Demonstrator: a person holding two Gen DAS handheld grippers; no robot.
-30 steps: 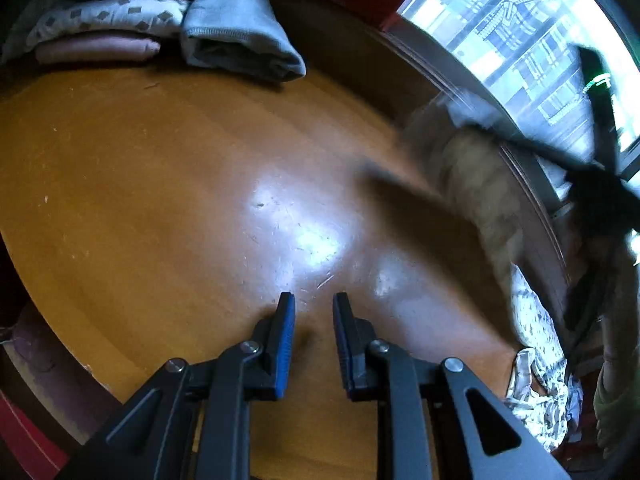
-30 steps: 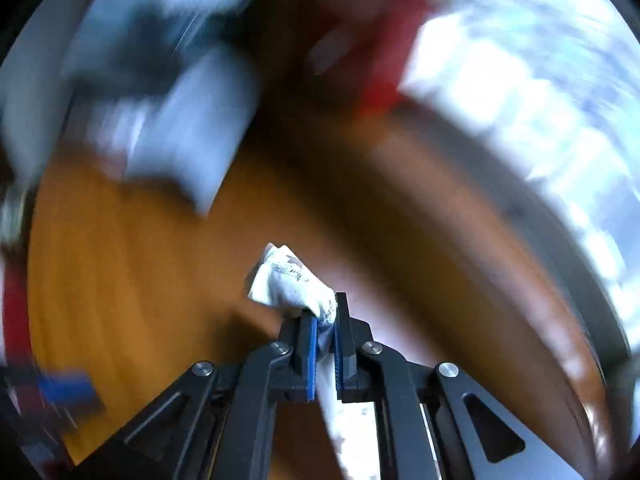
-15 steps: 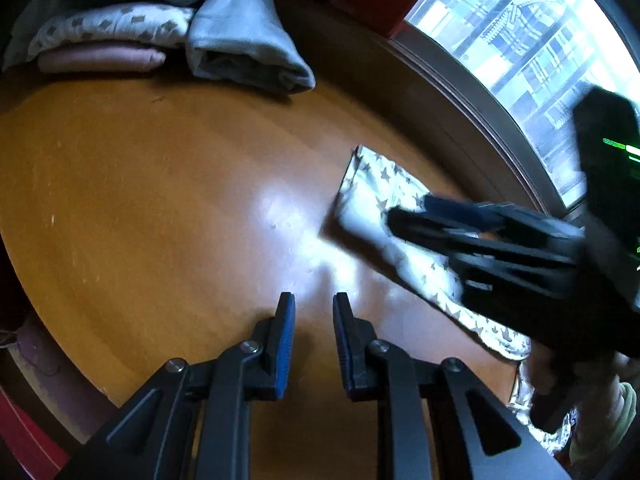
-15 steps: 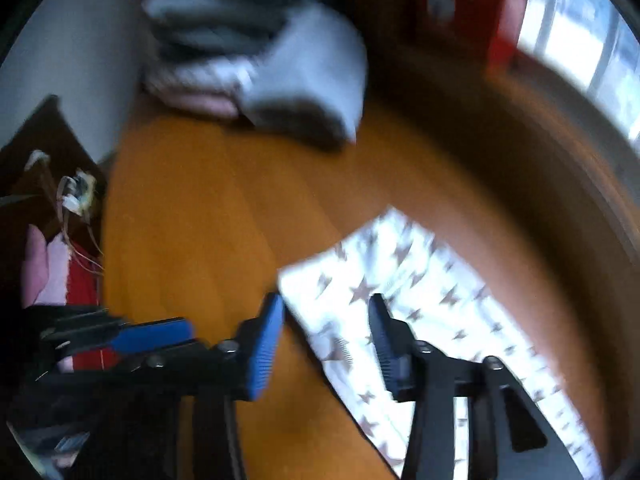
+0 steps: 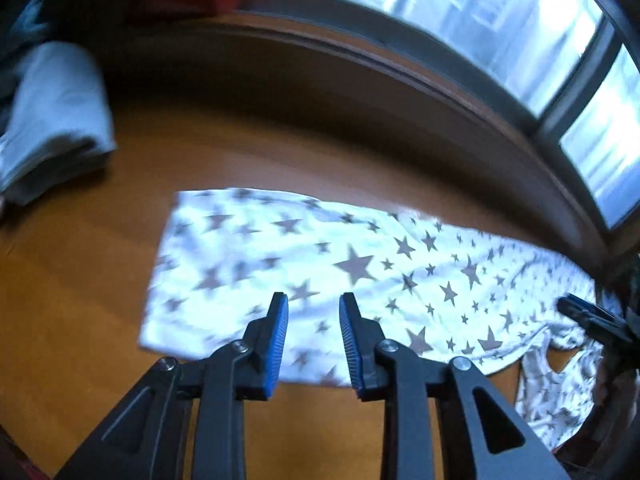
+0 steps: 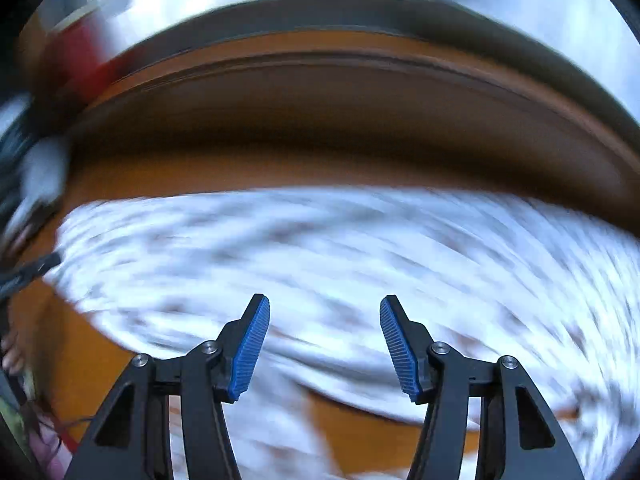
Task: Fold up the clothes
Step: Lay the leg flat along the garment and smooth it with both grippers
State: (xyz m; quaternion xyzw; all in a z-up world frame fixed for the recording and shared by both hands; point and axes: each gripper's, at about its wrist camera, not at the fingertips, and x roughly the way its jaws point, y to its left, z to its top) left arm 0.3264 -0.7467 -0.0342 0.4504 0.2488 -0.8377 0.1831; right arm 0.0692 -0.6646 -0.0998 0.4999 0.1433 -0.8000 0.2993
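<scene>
Left gripper (image 5: 313, 308) hangs over the near edge of the star-print garment (image 5: 360, 268), jaws parted narrowly and opening, nothing between the pads; blue pads clean, no cloth pinched; right gripper (image 6: 325, 312) has jaws set wide and opening too, also empty, star cloth blurred beneath it.

Garment lies flat on the wooden table (image 5: 80, 280), spread as a long strip; long axis runs left to right in the left wrist view, parallel to the far raised table rim and the window (image 5: 480, 20); left end is a neat straight edge, right end is bunched and trails down toward the table's near edge, some of it looks rumpled.

Key relation: left gripper sits above the left half of the strip, close to the near long edge, straight short end off to its left; right gripper tip (image 5: 588, 316) shows at the far right of that view, beside the crumpled end; so each claw is nearer its own end of the cloth.

Judgement: next grab likely one end each, or both on the near long edge to fold away toward the window; right end needs smoothing first; right wrist view too smeared to tell exactly which part lies under the pads.

Folded grey clothes (image 5: 52, 120) sit at the table's far left, well apart from the star piece.
</scene>
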